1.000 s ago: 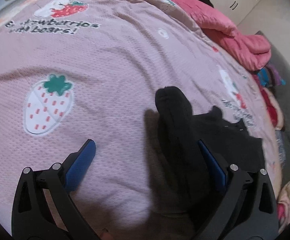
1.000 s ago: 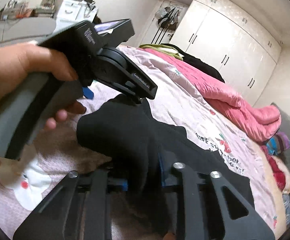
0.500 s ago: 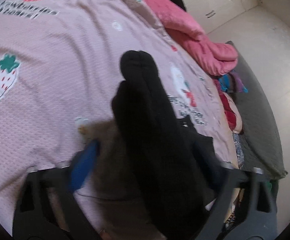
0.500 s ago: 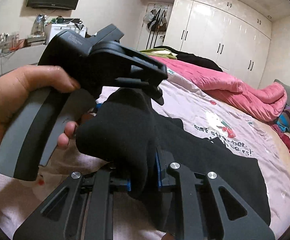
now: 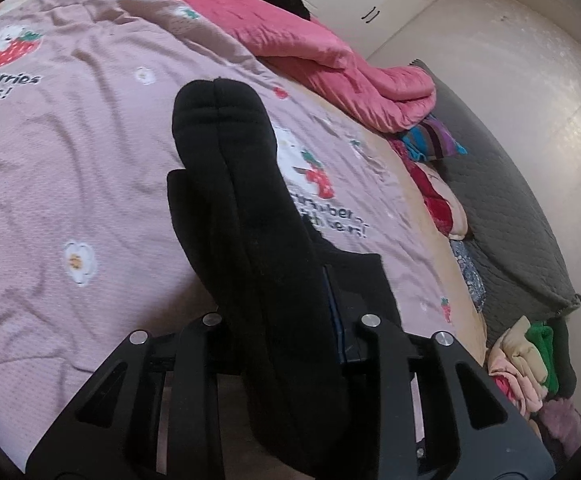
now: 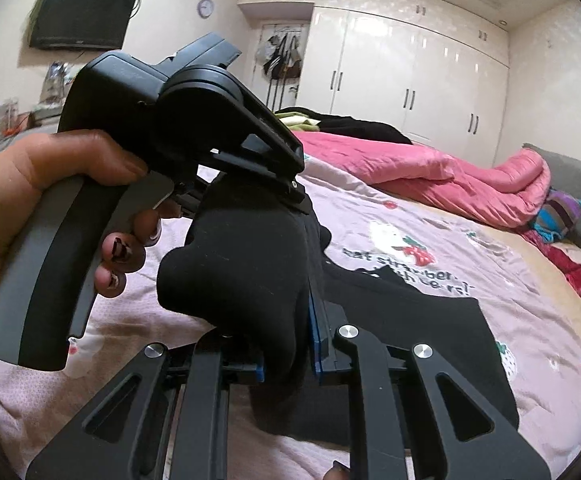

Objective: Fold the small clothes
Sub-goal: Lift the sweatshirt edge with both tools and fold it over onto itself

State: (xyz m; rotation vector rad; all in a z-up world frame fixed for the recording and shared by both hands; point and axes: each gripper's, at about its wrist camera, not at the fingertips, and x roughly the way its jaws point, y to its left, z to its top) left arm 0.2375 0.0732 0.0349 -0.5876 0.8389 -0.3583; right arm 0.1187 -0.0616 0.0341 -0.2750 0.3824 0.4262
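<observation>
A small black garment (image 5: 246, 216) is folded into a thick bundle and held above the pink strawberry bedspread (image 5: 70, 152). My left gripper (image 5: 286, 344) is shut on the bundle, which sticks out forward between its fingers. In the right wrist view my right gripper (image 6: 286, 344) is shut on the same black garment (image 6: 246, 272), just below the left gripper's body (image 6: 194, 120), held by a hand. The rest of the garment (image 6: 410, 320) trails onto the bed to the right.
A pink quilt (image 5: 330, 52) lies bunched along the bed's far side, with dark clothes behind it. A grey sofa (image 5: 502, 208) with piled colourful clothes (image 5: 522, 364) stands at the right. White wardrobes (image 6: 410, 80) and a wall TV (image 6: 82, 16) show behind.
My left gripper closed from wide open onto the black bundle and lifted it off the bedspread. The right gripper stayed shut on the garment and rose with it.
</observation>
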